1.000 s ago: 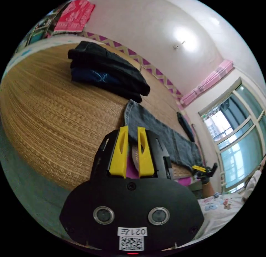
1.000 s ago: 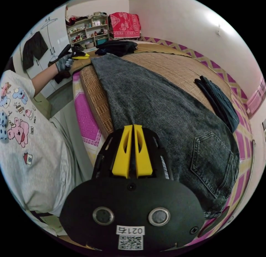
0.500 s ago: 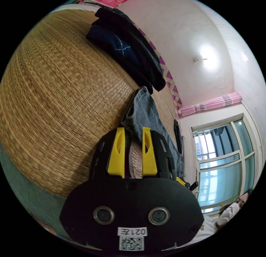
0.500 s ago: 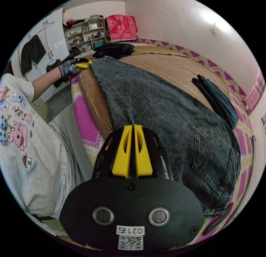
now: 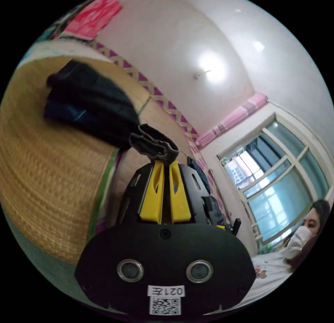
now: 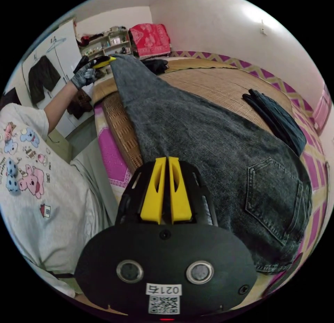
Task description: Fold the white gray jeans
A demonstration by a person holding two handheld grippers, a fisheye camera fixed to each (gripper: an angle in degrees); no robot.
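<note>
The leg hem of the jeans (image 5: 153,147) is clamped in the left gripper (image 5: 165,163) and raised off the mat (image 6: 215,83). The waist edge appears pinched by the closed right gripper (image 6: 166,159). No fold is laid yet; the hem is judged due to be carried toward the waist.

A woven straw mat (image 6: 215,83) is covering the bed (image 6: 108,152). Gray jeans (image 6: 195,135) are lying along it ahead of the right jaws, folded dark trousers (image 6: 278,123) resting beyond, a dark clothes stack (image 5: 87,100) sitting past the left jaws.
</note>
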